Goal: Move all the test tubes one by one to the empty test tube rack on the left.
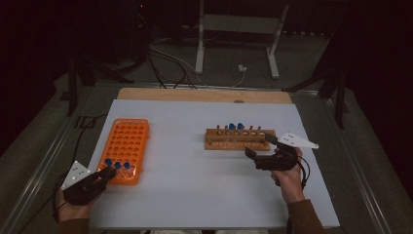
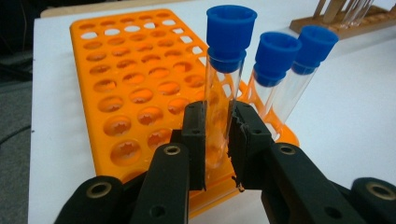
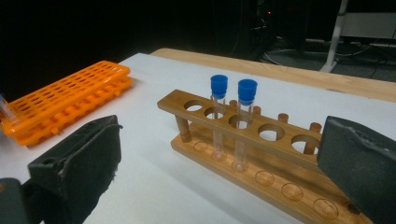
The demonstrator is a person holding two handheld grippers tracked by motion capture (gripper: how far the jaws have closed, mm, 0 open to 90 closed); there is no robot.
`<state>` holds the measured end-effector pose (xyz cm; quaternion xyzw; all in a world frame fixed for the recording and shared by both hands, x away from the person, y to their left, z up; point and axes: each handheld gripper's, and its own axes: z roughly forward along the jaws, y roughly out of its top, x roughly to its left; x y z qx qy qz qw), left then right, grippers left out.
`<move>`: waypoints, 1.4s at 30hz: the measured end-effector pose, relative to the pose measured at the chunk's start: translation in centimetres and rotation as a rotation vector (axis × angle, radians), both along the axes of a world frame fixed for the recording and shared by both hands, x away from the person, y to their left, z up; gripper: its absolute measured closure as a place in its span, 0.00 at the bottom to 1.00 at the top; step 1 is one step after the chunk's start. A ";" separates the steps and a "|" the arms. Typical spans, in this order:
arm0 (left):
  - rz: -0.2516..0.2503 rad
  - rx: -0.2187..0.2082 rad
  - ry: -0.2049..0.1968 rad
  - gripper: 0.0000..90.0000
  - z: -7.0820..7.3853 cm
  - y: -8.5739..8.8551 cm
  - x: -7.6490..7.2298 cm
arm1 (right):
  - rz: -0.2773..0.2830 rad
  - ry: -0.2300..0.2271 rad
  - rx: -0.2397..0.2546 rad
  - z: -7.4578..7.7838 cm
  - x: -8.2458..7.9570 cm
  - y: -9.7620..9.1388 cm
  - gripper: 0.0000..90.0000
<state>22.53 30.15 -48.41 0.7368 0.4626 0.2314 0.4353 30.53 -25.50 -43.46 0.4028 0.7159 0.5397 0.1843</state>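
An orange tube rack [image 1: 125, 146] lies at the table's left. Three blue-capped clear tubes stand in its near row. My left gripper [image 1: 104, 174] is shut on the leftmost tube [image 2: 224, 70], its pads [image 2: 195, 140] pressing the glass low down; the other two tubes [image 2: 273, 70] lean just to the right of it. A wooden rack [image 1: 237, 140] at centre right holds two blue-capped tubes [image 3: 218, 107] side by side. My right gripper [image 1: 259, 145] stands open just in front of that rack's right end, with nothing between its jaws.
The orange rack [image 2: 126, 79] has several free holes behind the tubes. The wooden rack [image 3: 261, 140] has free holes to the right of its tubes. White table surface [image 1: 195, 170] stretches between the two racks. A wooden strip [image 1: 204, 94] edges the far side.
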 end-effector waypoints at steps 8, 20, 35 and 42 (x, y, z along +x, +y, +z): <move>0.001 0.034 0.025 0.87 -0.1 -0.4 0.1 | 0.004 0.002 -0.002 -0.1 0.0 0.1 0.00; -0.003 0.062 0.060 0.87 -0.5 -0.5 0.2 | 0.008 0.005 -0.007 -0.2 0.1 0.2 0.00; 0.011 -0.052 -0.016 0.66 0.8 0.2 -0.7 | 0.005 0.008 -0.005 -0.2 0.1 0.2 0.00; 0.009 -0.118 -0.090 0.45 2.1 0.1 -1.0 | 0.003 0.009 -0.005 -0.3 0.2 0.1 0.00</move>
